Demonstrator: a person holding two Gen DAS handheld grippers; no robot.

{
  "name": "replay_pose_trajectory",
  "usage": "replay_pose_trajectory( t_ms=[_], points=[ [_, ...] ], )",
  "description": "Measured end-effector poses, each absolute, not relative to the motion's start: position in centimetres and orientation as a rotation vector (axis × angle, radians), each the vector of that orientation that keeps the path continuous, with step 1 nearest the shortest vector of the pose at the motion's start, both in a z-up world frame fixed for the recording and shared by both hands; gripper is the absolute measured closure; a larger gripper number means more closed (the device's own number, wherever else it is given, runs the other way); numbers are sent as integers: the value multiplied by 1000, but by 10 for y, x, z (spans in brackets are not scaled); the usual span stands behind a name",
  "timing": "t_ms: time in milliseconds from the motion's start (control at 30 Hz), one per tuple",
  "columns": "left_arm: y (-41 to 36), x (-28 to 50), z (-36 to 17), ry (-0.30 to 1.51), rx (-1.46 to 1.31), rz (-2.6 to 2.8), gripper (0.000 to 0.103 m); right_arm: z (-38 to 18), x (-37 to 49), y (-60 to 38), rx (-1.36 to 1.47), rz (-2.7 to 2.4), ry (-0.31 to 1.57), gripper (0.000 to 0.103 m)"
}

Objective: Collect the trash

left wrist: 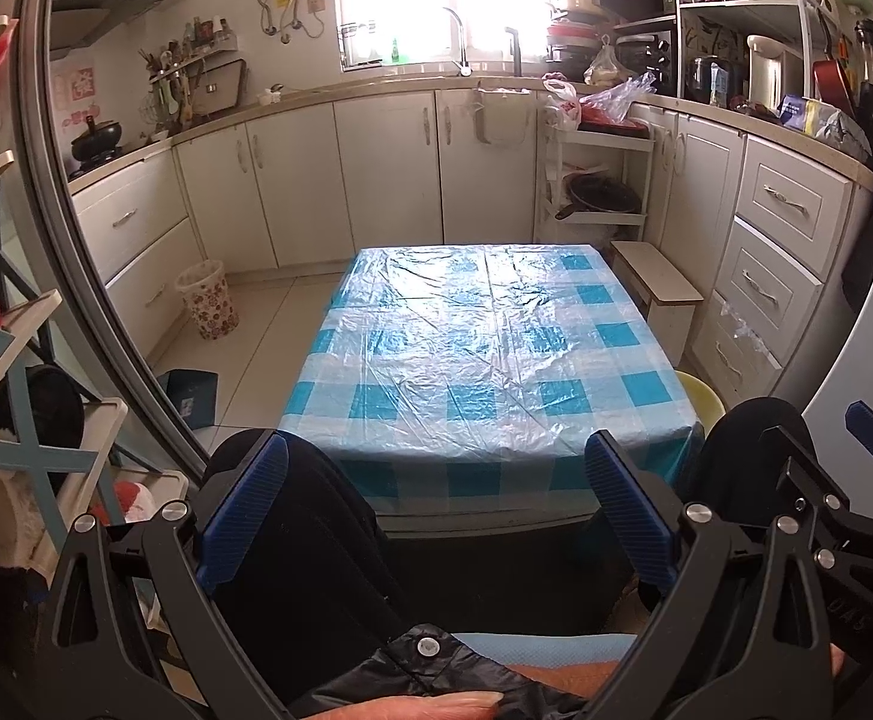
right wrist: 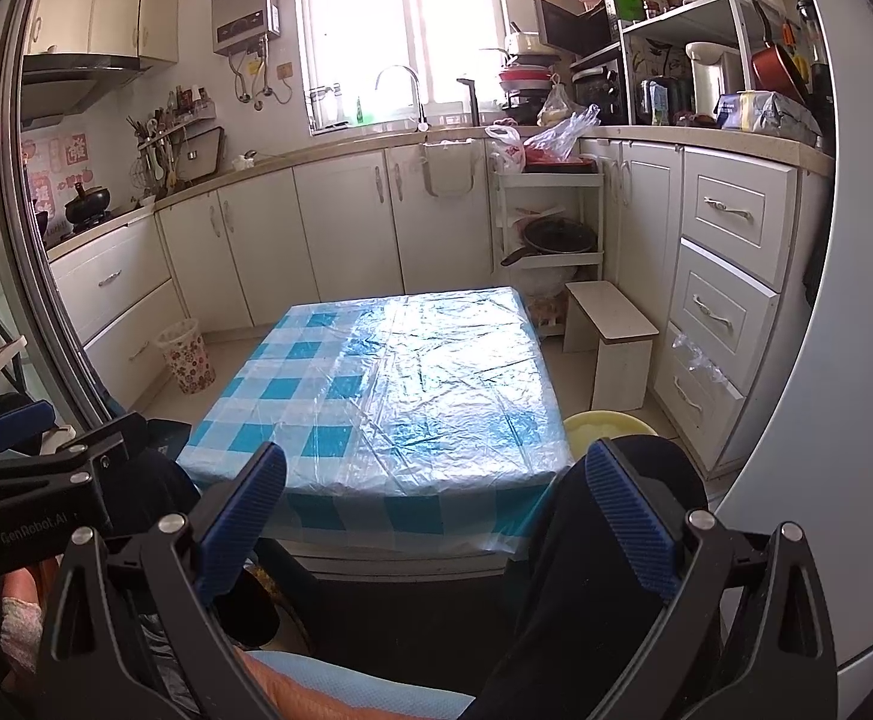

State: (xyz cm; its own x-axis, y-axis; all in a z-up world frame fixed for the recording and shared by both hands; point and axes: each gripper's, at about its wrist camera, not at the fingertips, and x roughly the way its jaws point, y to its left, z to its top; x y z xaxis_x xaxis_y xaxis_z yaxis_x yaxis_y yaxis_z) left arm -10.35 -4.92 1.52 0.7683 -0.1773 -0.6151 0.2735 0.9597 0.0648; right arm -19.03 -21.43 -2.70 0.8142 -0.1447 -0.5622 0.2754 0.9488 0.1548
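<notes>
— Across the middle of both frames we have the low table, draped in a blue-and-white check cloth under a clear plastic sheet, and we see no loose trash lying on it.

— Then where is the task's thing?

— We cannot point to a scrap with any certainty. The likeliest candidates sit at upper right of centre in the left wrist view: a clear plastic bag and a white-and-red carrier bag on the trolley shelf. Whether either is rubbish, we cannot tell. The floral waste basket, at left on the floor beside the cabinets, is where we judge things should end up.

— And our tools?

— Our left gripper is spread wide with nothing between its blue pads; our right gripper is likewise wide apart and empty. Both hang low over the person's dark trousers at the bottom of the frames.

— How would such a bag handle?

— We judge it very light, limp and slippery, apt to slide between the pads. We would pinch a gathered fold or the handle loops, not a single smooth layer, and close fully. The table's plastic sheet looks just as slick, so we should avoid snagging it.
</notes>
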Motion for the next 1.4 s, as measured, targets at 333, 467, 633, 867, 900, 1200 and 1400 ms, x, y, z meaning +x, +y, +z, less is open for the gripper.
replay_pose_trajectory(
  t_ms=[333,467,633,867,900,1200,1400],
  points=[
    [-48,-105,13,658,153,-247,8,-28,-192,-215,233,-224,584,7],
    [-48,-105,13,658,153,-247,8,-28,-192,-215,235,-224,585,7],
    [-48,-105,12,660,154,-247,8,-30,-192,-216,237,-221,590,7],
    [-46,-107,6,671,158,-245,8,-33,-191,-217,239,-218,598,7],
    [-46,-105,6,672,158,-244,8,-34,-191,-217,239,-218,599,7],
    [-45,-98,0,674,157,-195,8,-41,-185,-217,236,-210,624,7],
    [-45,-73,-12,735,156,-201,8,-48,-169,-221,208,-200,626,7]
  ],
)
